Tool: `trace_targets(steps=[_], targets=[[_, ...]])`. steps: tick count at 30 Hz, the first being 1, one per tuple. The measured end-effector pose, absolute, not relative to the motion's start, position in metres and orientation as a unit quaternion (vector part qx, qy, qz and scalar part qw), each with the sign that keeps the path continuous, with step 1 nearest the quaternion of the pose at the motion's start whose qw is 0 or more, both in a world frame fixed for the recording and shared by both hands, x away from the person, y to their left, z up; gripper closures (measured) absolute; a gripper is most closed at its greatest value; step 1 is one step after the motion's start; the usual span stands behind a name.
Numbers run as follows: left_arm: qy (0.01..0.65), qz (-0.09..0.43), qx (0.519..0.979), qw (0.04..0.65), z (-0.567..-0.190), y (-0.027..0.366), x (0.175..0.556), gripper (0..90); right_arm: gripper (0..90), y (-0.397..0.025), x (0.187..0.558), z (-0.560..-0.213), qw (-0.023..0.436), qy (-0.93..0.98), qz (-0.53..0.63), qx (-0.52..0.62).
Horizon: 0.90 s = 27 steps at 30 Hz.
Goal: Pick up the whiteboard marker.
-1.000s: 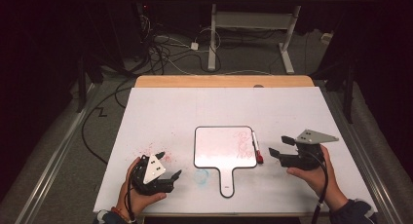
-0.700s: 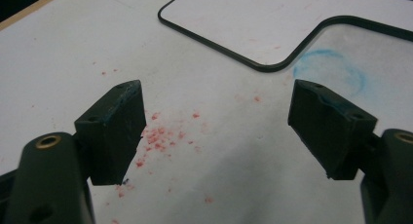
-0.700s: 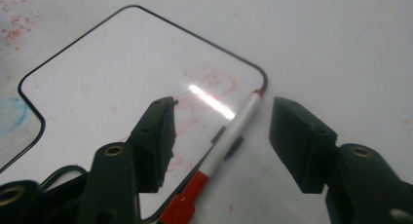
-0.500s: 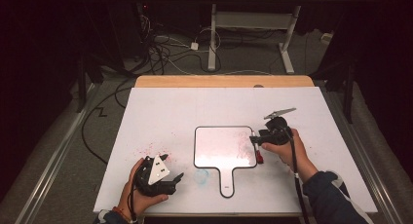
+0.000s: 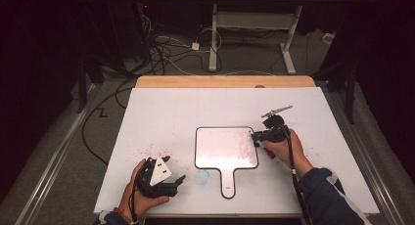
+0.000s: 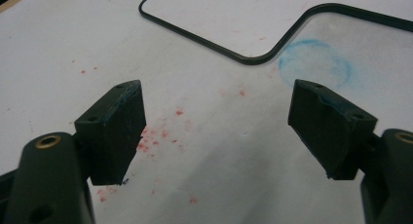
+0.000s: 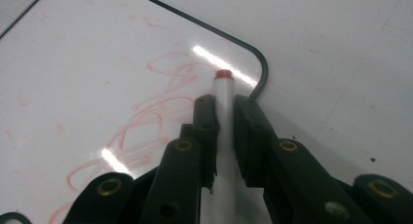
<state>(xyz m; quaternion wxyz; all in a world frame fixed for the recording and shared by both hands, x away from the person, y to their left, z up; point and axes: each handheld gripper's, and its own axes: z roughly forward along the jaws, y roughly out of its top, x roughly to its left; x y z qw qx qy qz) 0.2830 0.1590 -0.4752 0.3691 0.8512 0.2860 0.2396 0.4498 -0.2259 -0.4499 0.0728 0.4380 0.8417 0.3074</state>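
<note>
Over on the right, the right tool (image 7: 224,118) is clamping a white marker (image 7: 225,131) tight between its jaws, red tip pointing forward and hovering at the right edge of the paddle-shaped whiteboard (image 5: 220,146). From the right gripper view, the tip is sitting just over the board's rounded corner, right beside a tangle of red scribbles (image 7: 146,121) looping across the glossy surface. The person's right hand (image 5: 280,147) is gripping the tool from behind, cable trailing back along the sleeve.

On the left, the left tool (image 6: 216,124) is gaping wide, jaws well apart and holding nothing, resting low near the front edge of the white tabletop (image 5: 171,112). Ahead of it, red specks (image 6: 160,134) are dotting the surface and a smudged blue ring (image 6: 314,63) is sitting beside the whiteboard's handle (image 5: 227,182).
</note>
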Motion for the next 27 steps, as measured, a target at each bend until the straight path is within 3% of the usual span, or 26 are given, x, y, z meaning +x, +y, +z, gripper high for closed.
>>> trace_targets(steps=[4,5,10,17,27], targets=[[0.316,0.215,0.836,0.394,-0.476,0.152,0.283,20.7,81.4,-0.228,0.448,-0.446,0.076,0.839,0.317,0.435],[0.295,0.229,0.846,0.38,-0.472,0.155,0.287,21.3,81.4,-0.228,0.447,-0.445,0.08,0.838,0.321,0.433],[0.307,0.199,0.826,0.428,-0.456,0.137,0.305,23.8,81.4,-0.223,0.436,-0.427,0.103,0.823,0.371,0.418],[0.288,0.122,0.798,0.515,-0.432,0.081,0.343,29.3,81.4,-0.205,0.408,-0.403,0.132,0.794,0.451,0.386],[0.274,0.065,0.787,0.549,-0.43,0.015,0.361,39.0,81.4,-0.198,0.372,-0.393,0.151,0.762,0.527,0.344]])
